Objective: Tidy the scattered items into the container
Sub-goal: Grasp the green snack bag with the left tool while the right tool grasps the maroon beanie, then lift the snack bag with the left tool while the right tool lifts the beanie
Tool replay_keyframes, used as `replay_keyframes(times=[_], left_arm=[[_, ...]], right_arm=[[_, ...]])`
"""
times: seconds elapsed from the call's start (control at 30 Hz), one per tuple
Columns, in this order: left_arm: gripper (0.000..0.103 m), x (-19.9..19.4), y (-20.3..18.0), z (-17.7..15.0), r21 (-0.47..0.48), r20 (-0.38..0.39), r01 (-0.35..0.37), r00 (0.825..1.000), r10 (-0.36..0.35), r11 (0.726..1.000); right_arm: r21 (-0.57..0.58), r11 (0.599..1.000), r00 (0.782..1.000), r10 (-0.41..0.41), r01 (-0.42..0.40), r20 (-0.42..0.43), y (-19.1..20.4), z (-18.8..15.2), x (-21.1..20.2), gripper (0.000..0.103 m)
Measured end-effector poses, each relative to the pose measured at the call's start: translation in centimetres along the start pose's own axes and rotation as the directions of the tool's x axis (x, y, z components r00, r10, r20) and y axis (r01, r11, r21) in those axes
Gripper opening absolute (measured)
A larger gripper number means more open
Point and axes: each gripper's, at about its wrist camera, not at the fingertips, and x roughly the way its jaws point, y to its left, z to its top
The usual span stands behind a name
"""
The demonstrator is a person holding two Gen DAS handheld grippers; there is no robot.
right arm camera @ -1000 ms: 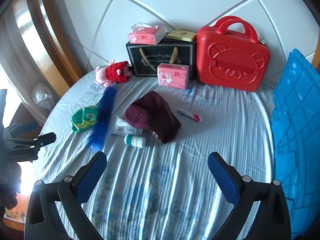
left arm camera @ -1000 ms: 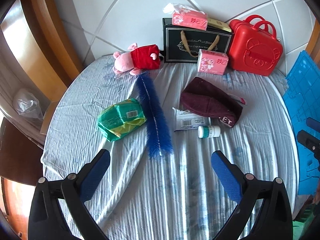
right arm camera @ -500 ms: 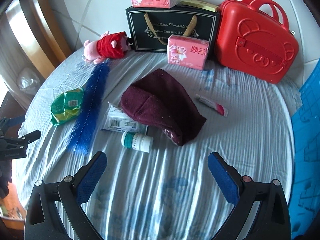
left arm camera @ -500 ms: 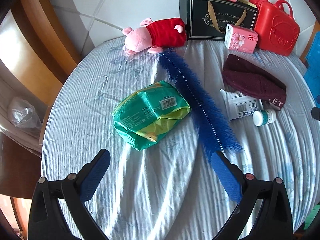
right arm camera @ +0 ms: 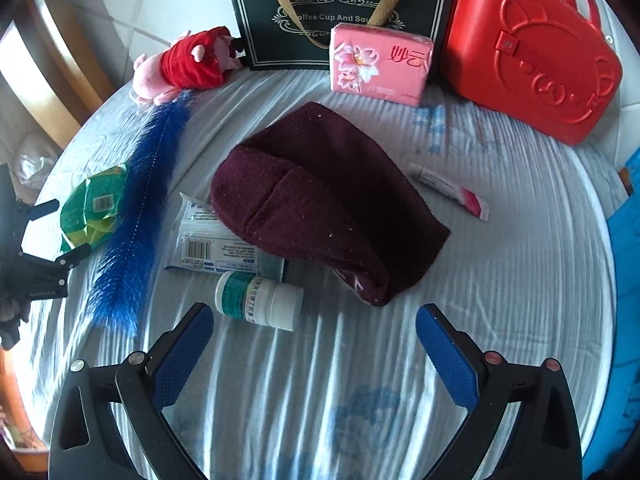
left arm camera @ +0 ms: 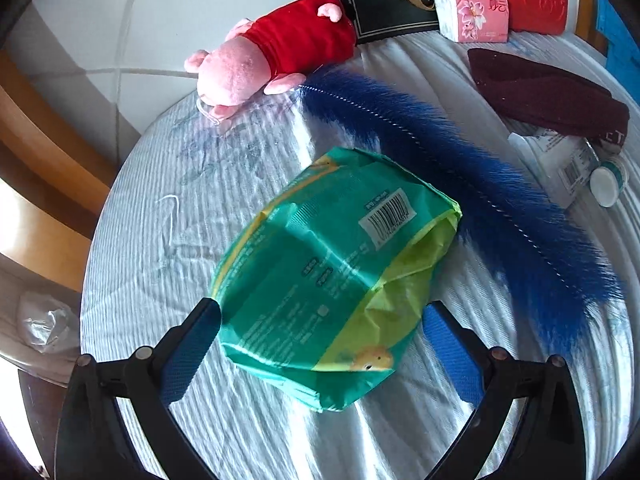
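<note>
Left wrist view has the left gripper (left arm camera: 320, 320) with its jaws spread wide on either side of the green packet (left arm camera: 336, 276), which lies on the striped tablecloth (left arm camera: 168, 208). Can't tell whether the pads actually touch it, since the packet covers the inner edges of both. The blue feather duster (left arm camera: 460, 184) runs just beside the packet, its far end by the pink plush pig (left arm camera: 276, 52).

From the right wrist camera the right gripper (right arm camera: 314, 344) is wide open too, holding nothing, just short of the white pill bottle (right arm camera: 260, 300). The maroon beanie (right arm camera: 328, 204) covers part of the flat packet (right arm camera: 208, 244) next to that bottle. A small tube (right arm camera: 452, 192) sits apart on the right. At the back, the black gift bag (right arm camera: 340, 20) is cut off at the top, with a pink tissue pack (right arm camera: 380, 64) in front and the red case (right arm camera: 532, 52) beside it.
</note>
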Motion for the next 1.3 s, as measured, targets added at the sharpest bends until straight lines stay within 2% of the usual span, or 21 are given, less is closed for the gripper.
replay_keyframes(times=[0.13, 0.4, 0.43, 0.47, 0.53, 0.57, 0.6, 0.63, 0.8, 0.83, 0.93, 0.97, 1.0, 1.1, 1.3], left_arm=[[0.103, 1.2, -0.5, 0.6, 0.064, 0.055, -0.001, 0.998, -0.003, 0.998], [0.103, 1.9, 0.4, 0.7, 0.040, 0.130, 0.059, 0.989, -0.064, 0.997], [0.101, 1.9, 0.4, 0.6, 0.029, 0.137, 0.065, 0.988, -0.068, 0.997], [0.097, 1.7, 0.3, 0.5, 0.021, 0.144, 0.064, 0.987, -0.066, 0.998], [0.082, 1.2, 0.1, 0.3, 0.007, 0.157, 0.055, 0.986, -0.055, 0.998], [0.071, 0.9, 0.1, 0.2, -0.006, 0.165, 0.065, 0.984, -0.063, 0.998], [0.052, 0.4, -0.2, 0.2, -0.009, 0.175, 0.065, 0.983, -0.063, 0.998], [0.040, -0.1, -0.6, 0.2, -0.006, 0.179, 0.060, 0.982, -0.058, 0.998], [0.032, -1.9, -1.5, -0.3, -0.033, 0.198, 0.106, 0.975, -0.097, 0.994], [0.014, -2.2, -1.5, -0.4, -0.038, 0.203, 0.110, 0.974, -0.101, 0.993], [0.014, -3.2, -1.1, -0.7, -0.065, 0.217, 0.115, 0.971, -0.098, 0.991], [0.014, -3.6, -1.0, -0.8, -0.071, 0.221, 0.116, 0.970, -0.098, 0.991], [0.014, -3.8, -1.0, -0.9, -0.072, 0.225, 0.114, 0.970, -0.095, 0.991], [0.014, -4.7, -1.1, -1.3, -0.071, 0.237, 0.110, 0.967, -0.090, 0.991], [0.014, -7.7, -1.3, -2.1, -0.098, 0.280, 0.132, 0.955, -0.100, 0.986]], right_arm=[[0.020, 1.000, 1.000, -0.007, 0.007, 0.005, -0.3, -0.1, 1.3, 0.102], [0.067, 0.998, 0.999, 0.019, -0.022, 0.036, -0.7, 0.9, 3.0, 0.102], [0.071, 0.997, 0.999, 0.022, -0.025, 0.043, -0.7, 1.1, 3.2, 0.102], [0.072, 0.997, 0.999, 0.022, -0.025, 0.049, -0.6, 1.3, 3.4, 0.102], [0.067, 0.997, 0.998, 0.021, -0.025, 0.051, -0.5, 1.7, 3.9, 0.102], [0.059, 0.998, 0.999, 0.019, -0.022, 0.049, -0.4, 1.9, 4.2, 0.102], [0.051, 0.999, 0.999, 0.012, -0.015, 0.049, -0.3, 2.1, 4.4, 0.102], [0.042, 0.999, 0.999, 0.008, -0.010, 0.050, -0.1, 2.3, 4.6, 0.102], [0.014, 1.000, 0.999, -0.009, 0.008, 0.038, 0.4, 3.3, 5.9, 0.101], [0.015, 1.000, 0.999, -0.008, 0.007, 0.033, 0.4, 3.3, 6.2, 0.099], [0.023, 1.000, 1.000, 0.000, 0.000, 0.027, 0.2, 3.2, 6.2, 0.065], [0.023, 1.000, 1.000, -0.010, 0.009, 0.029, 0.2, 3.1, 6.0, 0.041], [0.026, 1.000, 1.000, -0.015, 0.015, 0.025, 0.1, 3.0, 5.9, 0.031], [0.040, 0.999, 1.000, 0.002, -0.003, 0.023, -0.3, 2.6, 5.6, 0.018], [0.052, 0.998, 0.998, 0.036, -0.039, 0.056, -0.6, 2.0, 4.0, 0.015]])
